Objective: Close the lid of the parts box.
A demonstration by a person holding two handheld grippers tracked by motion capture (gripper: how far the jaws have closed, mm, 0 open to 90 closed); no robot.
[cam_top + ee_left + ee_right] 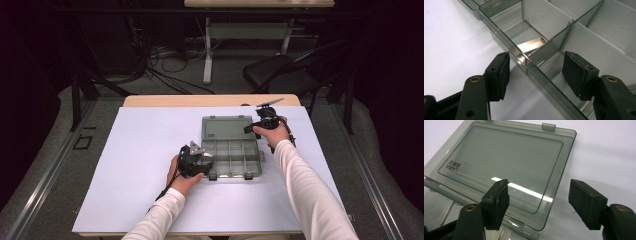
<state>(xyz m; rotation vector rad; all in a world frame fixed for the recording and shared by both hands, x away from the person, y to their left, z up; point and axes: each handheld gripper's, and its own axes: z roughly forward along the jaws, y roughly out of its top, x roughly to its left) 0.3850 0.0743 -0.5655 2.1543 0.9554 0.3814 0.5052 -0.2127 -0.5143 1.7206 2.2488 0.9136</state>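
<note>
The left gripper (535, 72) has its fingers (499, 75) set wide, one on each side of the organizer box's (231, 159) near-left wall without pressing it; one black pad sits outside over the white desk (140, 165), the other inside a compartment. The right gripper (539, 205) also has its fingers (586, 203) spread wide, hanging above the right corner of the open lid (501, 167), with nothing between them. There are two grippers and one box with one hinged lid. The box is smoky translucent plastic, rectangular, split by thin dividers into many small compartments; the lid is flat, with a raised border and two latch tabs. It lies right of the desk's centre, lid towards the far edge.
</note>
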